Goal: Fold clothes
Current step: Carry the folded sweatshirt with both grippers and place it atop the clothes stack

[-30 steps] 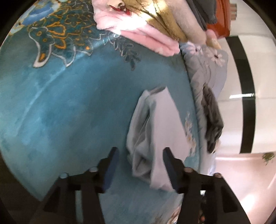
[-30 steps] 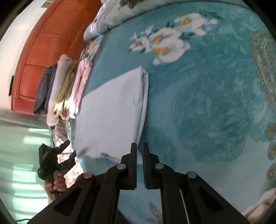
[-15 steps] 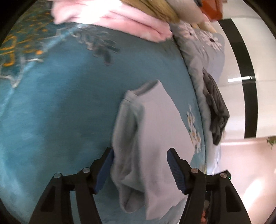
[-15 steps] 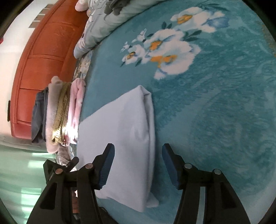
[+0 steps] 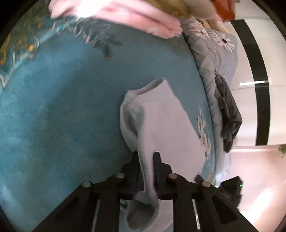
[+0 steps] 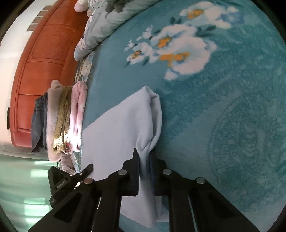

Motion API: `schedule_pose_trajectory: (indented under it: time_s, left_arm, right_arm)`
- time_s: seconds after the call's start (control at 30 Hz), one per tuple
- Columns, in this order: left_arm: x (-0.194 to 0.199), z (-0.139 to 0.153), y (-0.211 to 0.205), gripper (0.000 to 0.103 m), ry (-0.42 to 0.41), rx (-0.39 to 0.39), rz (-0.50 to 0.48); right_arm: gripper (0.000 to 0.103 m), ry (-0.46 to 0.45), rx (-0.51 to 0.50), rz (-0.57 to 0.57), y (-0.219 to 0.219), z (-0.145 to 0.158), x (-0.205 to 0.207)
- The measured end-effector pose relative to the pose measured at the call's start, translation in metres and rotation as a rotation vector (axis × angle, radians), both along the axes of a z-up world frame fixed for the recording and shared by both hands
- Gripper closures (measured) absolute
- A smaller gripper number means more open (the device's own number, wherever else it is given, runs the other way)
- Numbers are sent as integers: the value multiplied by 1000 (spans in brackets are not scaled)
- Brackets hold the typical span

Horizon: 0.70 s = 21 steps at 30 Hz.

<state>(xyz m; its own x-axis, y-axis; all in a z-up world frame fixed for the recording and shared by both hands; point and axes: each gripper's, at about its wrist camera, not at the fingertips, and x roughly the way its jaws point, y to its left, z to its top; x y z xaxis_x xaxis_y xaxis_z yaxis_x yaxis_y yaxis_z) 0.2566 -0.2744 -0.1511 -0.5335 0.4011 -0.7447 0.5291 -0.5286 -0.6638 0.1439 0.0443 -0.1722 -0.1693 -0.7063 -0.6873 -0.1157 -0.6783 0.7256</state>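
Note:
A pale lilac folded garment (image 5: 160, 121) (image 6: 114, 128) lies on the teal floral blanket (image 5: 62, 107) (image 6: 223, 107). My left gripper (image 5: 146, 160) is shut on the thick folded edge nearest it, with cloth bunched between the fingers and hanging below them. My right gripper (image 6: 143, 157) is shut on the opposite folded edge, where the fabric puckers at the fingertips. The left gripper's black body (image 6: 60, 180) shows at the lower left of the right wrist view.
A stack of folded clothes (image 6: 60, 117) (image 5: 125, 14), pink, gold, beige and dark blue, sits at the blanket's edge by the orange headboard (image 6: 44, 62). A grey floral quilt (image 5: 214, 58) with a dark grey garment (image 5: 228, 114) lies beside it.
Both grippers moved forward onto the lilac garment and went from open to shut, each pinching a folded edge. One second ago the right gripper was shut and empty behind it.

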Motion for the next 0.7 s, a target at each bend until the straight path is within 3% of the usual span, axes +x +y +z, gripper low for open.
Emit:
schedule_pose_trajectory:
  time_s: [0.2, 0.37, 0.7]
  left_arm:
    - [3, 45, 11, 90, 47, -105, -17]
    - [19, 92, 1, 90, 125, -138, 19]
    - [26, 227, -60, 90, 363, -313, 101]
  right_arm:
    - [96, 55, -89, 63, -6, 34, -12]
    - [96, 143, -129, 168, -29, 77, -31]
    - [96, 389, -308, 407, -128, 205, -92]
